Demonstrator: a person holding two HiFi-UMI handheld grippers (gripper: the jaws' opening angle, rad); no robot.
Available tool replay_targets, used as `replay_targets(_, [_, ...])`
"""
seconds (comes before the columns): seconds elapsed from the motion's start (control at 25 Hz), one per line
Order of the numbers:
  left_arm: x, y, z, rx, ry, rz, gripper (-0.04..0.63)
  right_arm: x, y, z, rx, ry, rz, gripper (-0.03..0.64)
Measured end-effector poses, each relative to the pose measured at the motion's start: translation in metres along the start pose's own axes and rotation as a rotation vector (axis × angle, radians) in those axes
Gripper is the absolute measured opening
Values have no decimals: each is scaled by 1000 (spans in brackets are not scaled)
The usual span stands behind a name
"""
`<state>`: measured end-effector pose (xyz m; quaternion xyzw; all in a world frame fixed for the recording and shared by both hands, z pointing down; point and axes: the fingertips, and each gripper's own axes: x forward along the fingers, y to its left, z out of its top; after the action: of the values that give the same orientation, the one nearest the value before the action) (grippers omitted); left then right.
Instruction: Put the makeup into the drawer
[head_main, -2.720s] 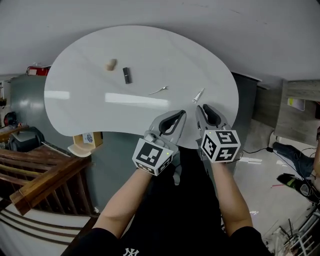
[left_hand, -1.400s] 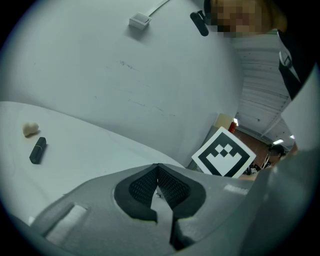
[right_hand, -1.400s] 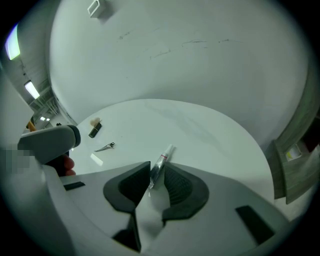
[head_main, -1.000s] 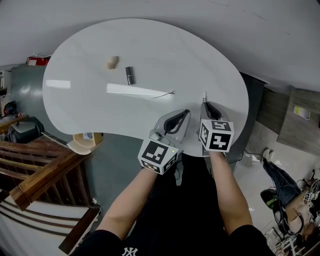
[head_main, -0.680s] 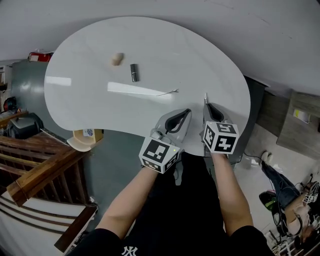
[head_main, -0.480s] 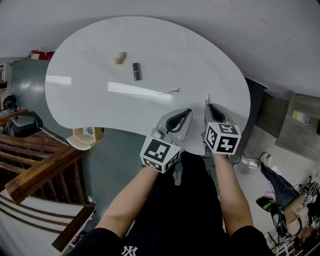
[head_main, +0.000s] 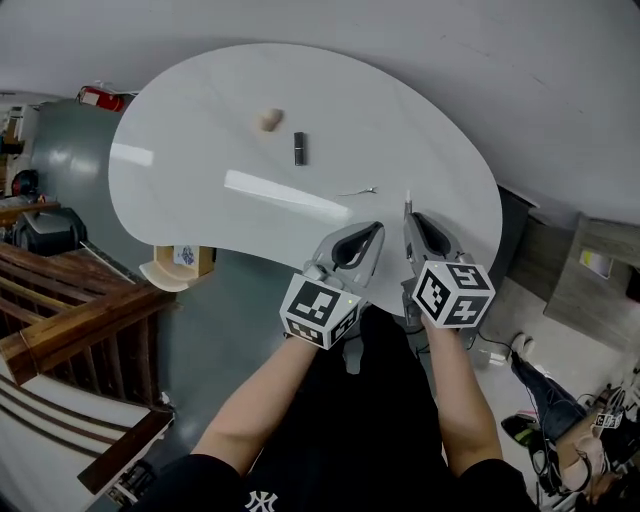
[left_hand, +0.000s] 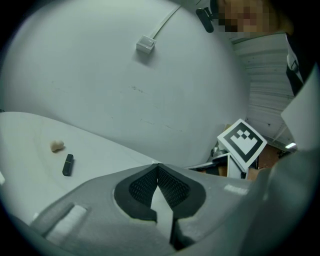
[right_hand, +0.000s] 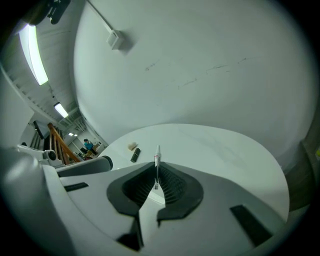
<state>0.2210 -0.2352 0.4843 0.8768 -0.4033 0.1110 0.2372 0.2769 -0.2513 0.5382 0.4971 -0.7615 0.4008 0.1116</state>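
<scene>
My right gripper (head_main: 408, 216) is shut on a thin white makeup pencil (head_main: 407, 205), held just above the near right part of the white table (head_main: 200, 200). In the right gripper view the pencil (right_hand: 157, 162) stands up between the pads. My left gripper (head_main: 374, 229) is shut on nothing beside it, over the table's near edge. On the far side lie a black lipstick tube (head_main: 299, 148) and a beige sponge (head_main: 270, 120). A thin metal tool (head_main: 358, 192) rests ahead of the grippers. No drawer shows in any view.
A small wooden shelf (head_main: 180, 268) sits under the table's near left edge. Wooden stair rails (head_main: 70, 320) run at the left. A plain grey wall (head_main: 420, 40) rises behind the table. Cables and clutter lie on the floor at the lower right.
The pencil lay on the table before an open right gripper; that gripper has shut on it and lifted it. The left gripper rose slightly, still shut.
</scene>
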Motion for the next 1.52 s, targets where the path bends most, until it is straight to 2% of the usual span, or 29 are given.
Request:
replay_targets(0.6, [-65, 30, 31, -28, -117, 153, 10, 0, 91, 20, -52, -25, 187, 38])
replay_targets(0.92, [-114, 62, 38, -43, -163, 205, 11, 10, 152, 15, -99, -22, 244, 38])
replay_targets(1.52, [-216, 158, 51, -57, -226, 283, 10, 62, 283, -5, -167, -14, 315, 38])
